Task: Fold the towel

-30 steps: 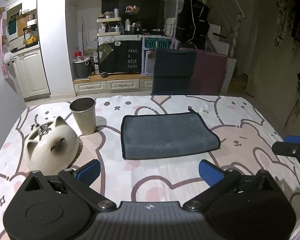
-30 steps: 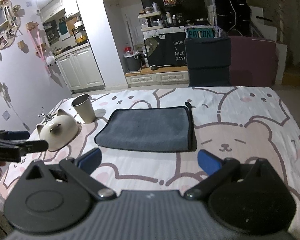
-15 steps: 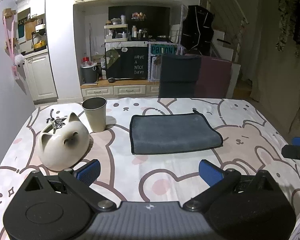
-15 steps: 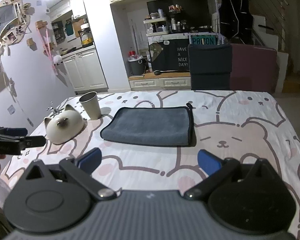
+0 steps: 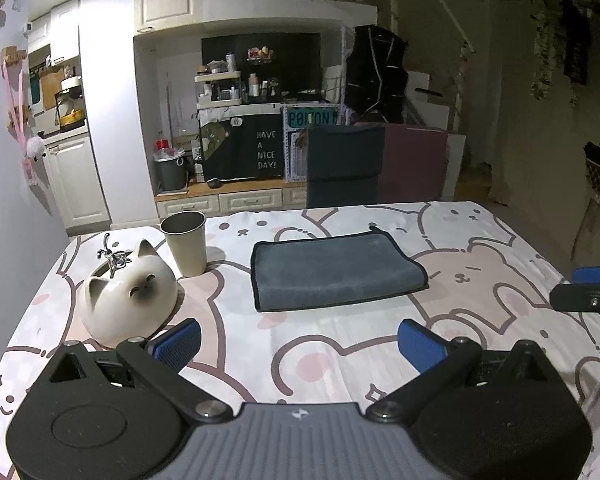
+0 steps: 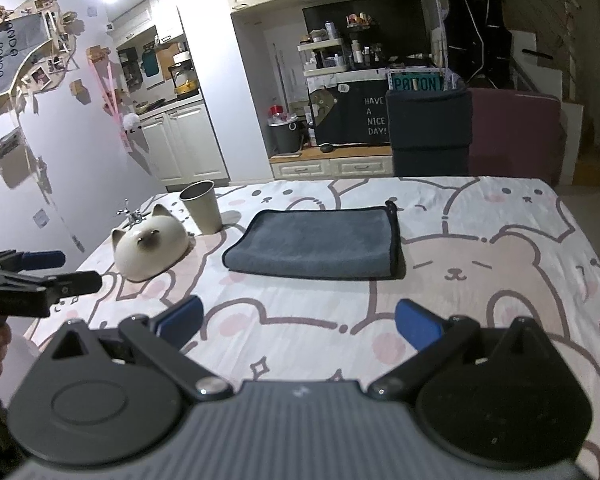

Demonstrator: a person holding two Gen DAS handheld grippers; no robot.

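Observation:
A grey towel lies folded flat on the table with the bear-print cloth, black trim along its edges; it also shows in the right wrist view. My left gripper is open and empty, hovering near the table's front edge, well short of the towel. My right gripper is open and empty too, also back from the towel. Each gripper shows at the edge of the other's view: the right one and the left one.
A white cat-shaped ceramic bowl and a beige cup stand left of the towel. A dark chair stands at the table's far edge. Kitchen cabinets and shelves lie beyond.
Both grippers have pulled back and risen from the table, so the towel looks smaller and farther. The towel, cup and bowl have not moved.

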